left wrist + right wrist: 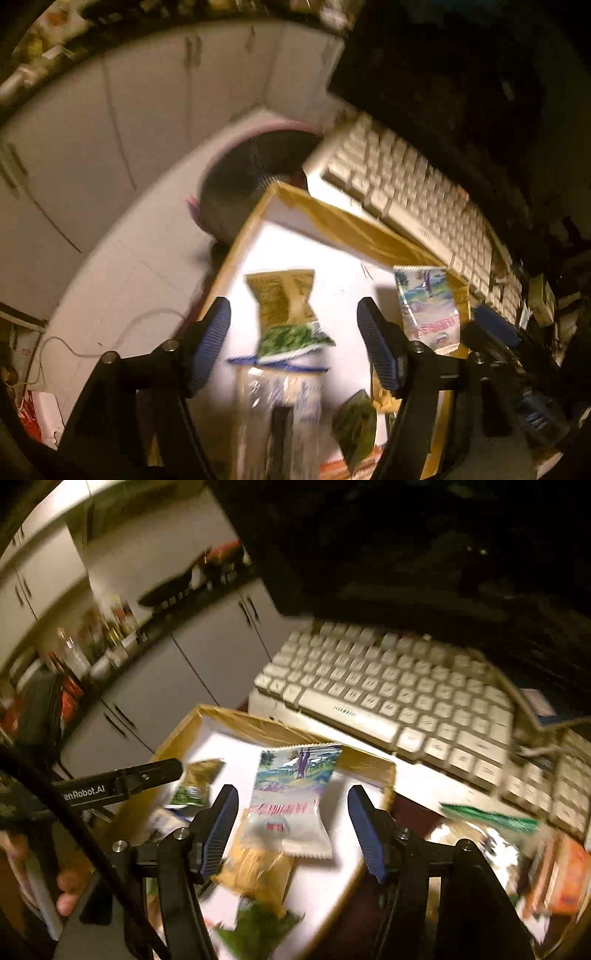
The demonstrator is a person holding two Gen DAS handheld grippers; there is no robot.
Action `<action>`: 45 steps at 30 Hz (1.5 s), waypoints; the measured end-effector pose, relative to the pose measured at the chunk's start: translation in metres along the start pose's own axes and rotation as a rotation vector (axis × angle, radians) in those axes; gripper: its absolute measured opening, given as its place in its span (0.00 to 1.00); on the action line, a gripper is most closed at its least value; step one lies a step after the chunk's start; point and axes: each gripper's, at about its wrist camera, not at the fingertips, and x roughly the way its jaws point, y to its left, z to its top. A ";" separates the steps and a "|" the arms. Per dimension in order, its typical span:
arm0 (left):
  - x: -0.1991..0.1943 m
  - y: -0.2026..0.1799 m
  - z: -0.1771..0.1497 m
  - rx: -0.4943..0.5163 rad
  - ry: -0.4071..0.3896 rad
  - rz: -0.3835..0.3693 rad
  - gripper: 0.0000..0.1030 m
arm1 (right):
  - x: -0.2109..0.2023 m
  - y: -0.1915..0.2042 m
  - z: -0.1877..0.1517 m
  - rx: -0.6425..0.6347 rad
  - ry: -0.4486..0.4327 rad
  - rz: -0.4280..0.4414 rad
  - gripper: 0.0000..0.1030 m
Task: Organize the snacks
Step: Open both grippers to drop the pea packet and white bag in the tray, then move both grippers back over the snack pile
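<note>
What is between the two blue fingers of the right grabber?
A white snack packet with a mountain picture, lying in the box, untouched; the right wrist view shows it.

Beyond the fingertips we see a white keyboard (399, 698) lying under a dark monitor (406, 546). Left of the fingers, pale cabinet doors (155, 698) with dark handles run beneath a cluttered counter (110, 635). Our light is warm, dim and yellowish.
</note>
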 end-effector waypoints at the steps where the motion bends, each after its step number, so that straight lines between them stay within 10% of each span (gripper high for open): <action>1: -0.013 -0.002 -0.007 0.012 -0.040 0.017 0.72 | -0.011 0.000 -0.005 0.003 -0.011 0.006 0.60; 8: -0.091 -0.045 -0.098 0.099 -0.228 -0.085 0.79 | -0.091 -0.021 -0.084 -0.010 -0.159 0.023 0.67; 16: -0.090 -0.106 -0.177 0.181 -0.234 -0.211 0.82 | -0.110 -0.079 -0.145 0.096 -0.189 -0.047 0.67; 23: -0.074 -0.139 -0.199 0.243 -0.157 -0.211 0.82 | -0.122 -0.119 -0.157 0.302 -0.251 0.020 0.67; 45: -0.052 -0.186 -0.213 0.339 -0.082 -0.255 0.82 | -0.177 -0.183 -0.184 0.539 -0.425 -0.262 0.67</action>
